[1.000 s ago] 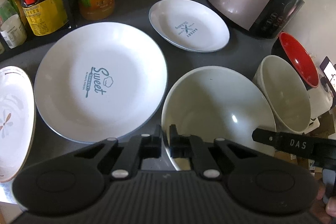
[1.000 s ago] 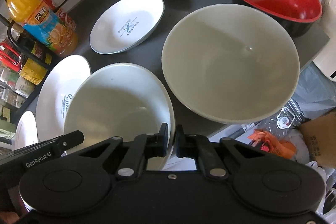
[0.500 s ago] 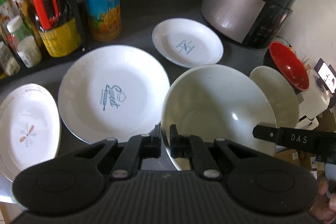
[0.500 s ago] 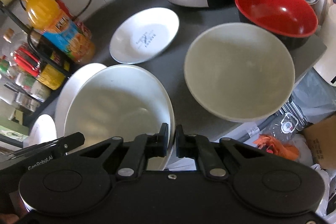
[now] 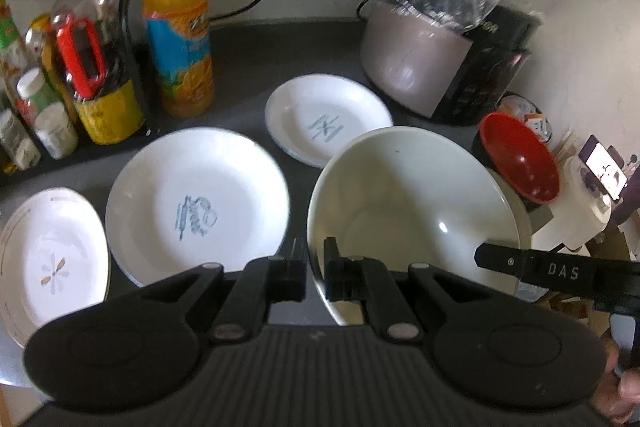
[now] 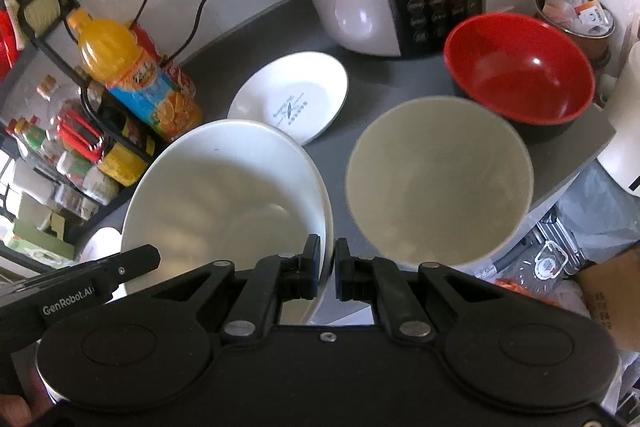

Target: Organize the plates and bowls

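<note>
Both grippers hold one large white bowl (image 5: 408,203) by its rim, lifted above the dark counter. My left gripper (image 5: 315,273) is shut on its left rim. My right gripper (image 6: 327,273) is shut on the right rim of the same bowl (image 6: 224,195). A second white bowl (image 6: 438,179) stands on the counter to the right, with a red bowl (image 6: 520,87) behind it. A large "Sweet" plate (image 5: 196,199), a small white plate (image 5: 328,119) and a flower-patterned plate (image 5: 48,255) lie on the counter.
A rice cooker (image 5: 440,55) stands at the back right. An orange juice bottle (image 5: 176,27) and a rack of sauce bottles (image 5: 80,79) stand at the back left. The counter edge (image 6: 576,171) drops off at the right, with bags and a box below.
Both grippers have risen with the large white bowl between them. The counter, plates and other bowls look farther below and smaller than before.
</note>
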Demonstrator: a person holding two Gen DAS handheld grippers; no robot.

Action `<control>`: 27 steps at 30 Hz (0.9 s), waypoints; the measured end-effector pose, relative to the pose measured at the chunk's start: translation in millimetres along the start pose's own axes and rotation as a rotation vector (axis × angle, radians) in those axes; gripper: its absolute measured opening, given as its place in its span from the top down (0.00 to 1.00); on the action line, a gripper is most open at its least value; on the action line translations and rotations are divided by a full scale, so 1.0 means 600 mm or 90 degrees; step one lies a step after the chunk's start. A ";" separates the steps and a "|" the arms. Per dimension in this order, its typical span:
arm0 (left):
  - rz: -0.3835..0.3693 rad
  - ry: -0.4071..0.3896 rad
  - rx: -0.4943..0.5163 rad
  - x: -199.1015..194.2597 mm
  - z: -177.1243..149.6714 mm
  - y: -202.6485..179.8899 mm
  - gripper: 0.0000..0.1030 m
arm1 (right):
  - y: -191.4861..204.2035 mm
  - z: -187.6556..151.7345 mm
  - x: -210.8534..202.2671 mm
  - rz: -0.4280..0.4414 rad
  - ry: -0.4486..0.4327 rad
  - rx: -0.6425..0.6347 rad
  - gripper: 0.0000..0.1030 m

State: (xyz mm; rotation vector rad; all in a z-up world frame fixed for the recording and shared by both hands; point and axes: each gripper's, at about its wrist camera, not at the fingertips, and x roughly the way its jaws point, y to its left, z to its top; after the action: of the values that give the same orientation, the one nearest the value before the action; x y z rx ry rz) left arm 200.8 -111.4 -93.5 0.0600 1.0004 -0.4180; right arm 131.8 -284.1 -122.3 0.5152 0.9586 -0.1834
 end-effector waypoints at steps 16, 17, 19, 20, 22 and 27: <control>-0.008 -0.010 -0.006 0.038 0.034 -0.105 0.94 | -0.085 0.083 -0.028 -0.014 -0.015 -0.040 0.93; -0.010 -0.007 -0.007 0.043 0.036 -0.113 0.94 | -0.091 0.086 -0.028 -0.015 -0.015 -0.040 0.93; -0.010 -0.003 -0.007 0.053 0.039 -0.125 0.94 | -0.105 0.094 -0.027 -0.018 -0.014 -0.039 0.93; -0.012 -0.001 -0.006 0.059 0.041 -0.133 0.94 | -0.113 0.098 -0.026 -0.019 -0.014 -0.038 0.93; -0.014 0.003 0.002 0.070 0.044 -0.146 0.94 | -0.127 0.103 -0.024 -0.025 -0.012 -0.037 0.93; -0.014 0.020 0.016 0.100 0.047 -0.177 0.94 | -0.158 0.113 -0.014 -0.040 -0.003 -0.031 0.93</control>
State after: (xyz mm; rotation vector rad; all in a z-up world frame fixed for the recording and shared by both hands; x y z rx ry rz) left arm 212.6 -234.6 -112.6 0.0785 1.0282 -0.4516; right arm 141.5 -400.6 -115.8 0.4393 0.9724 -0.2169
